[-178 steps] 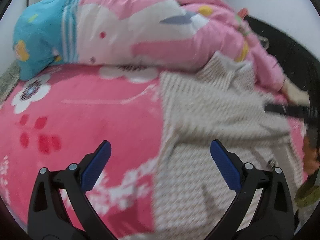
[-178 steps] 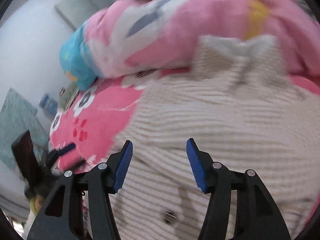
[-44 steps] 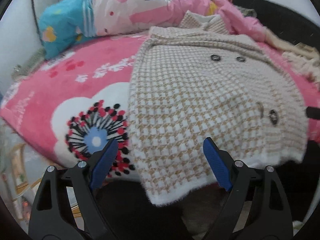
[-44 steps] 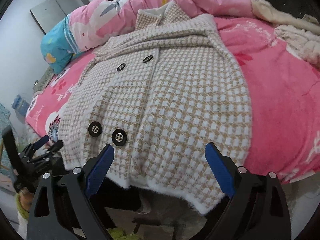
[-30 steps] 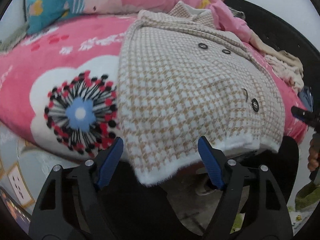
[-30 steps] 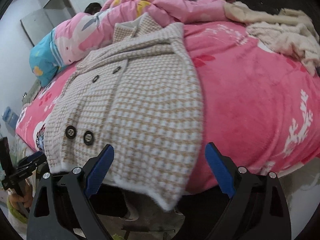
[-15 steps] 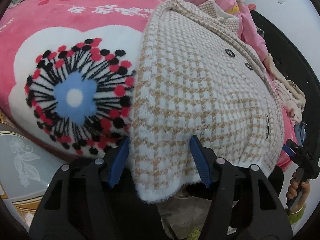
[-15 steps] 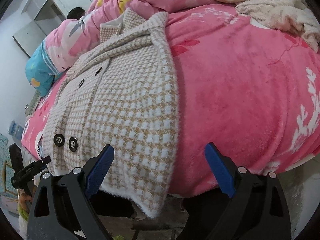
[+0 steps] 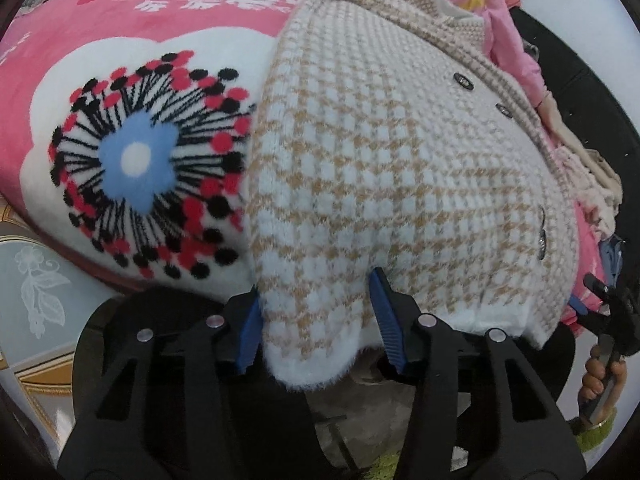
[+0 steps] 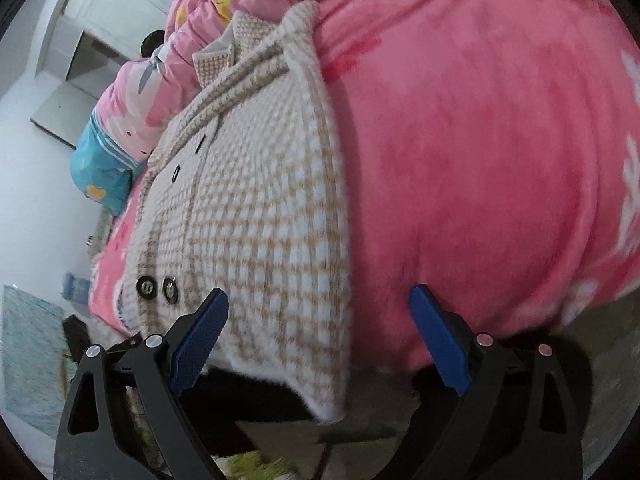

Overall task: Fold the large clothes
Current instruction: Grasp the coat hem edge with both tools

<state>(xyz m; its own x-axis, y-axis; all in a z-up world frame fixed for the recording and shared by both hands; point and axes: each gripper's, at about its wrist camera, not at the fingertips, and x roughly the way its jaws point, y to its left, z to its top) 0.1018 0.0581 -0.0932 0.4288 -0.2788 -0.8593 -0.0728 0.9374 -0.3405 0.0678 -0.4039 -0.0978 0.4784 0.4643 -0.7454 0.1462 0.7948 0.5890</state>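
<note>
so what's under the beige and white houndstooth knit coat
The beige and white houndstooth knit coat lies on a pink fleece blanket with a flower print. Its hem overhangs the bed edge; whatever is directly beneath it is covered.
</note>
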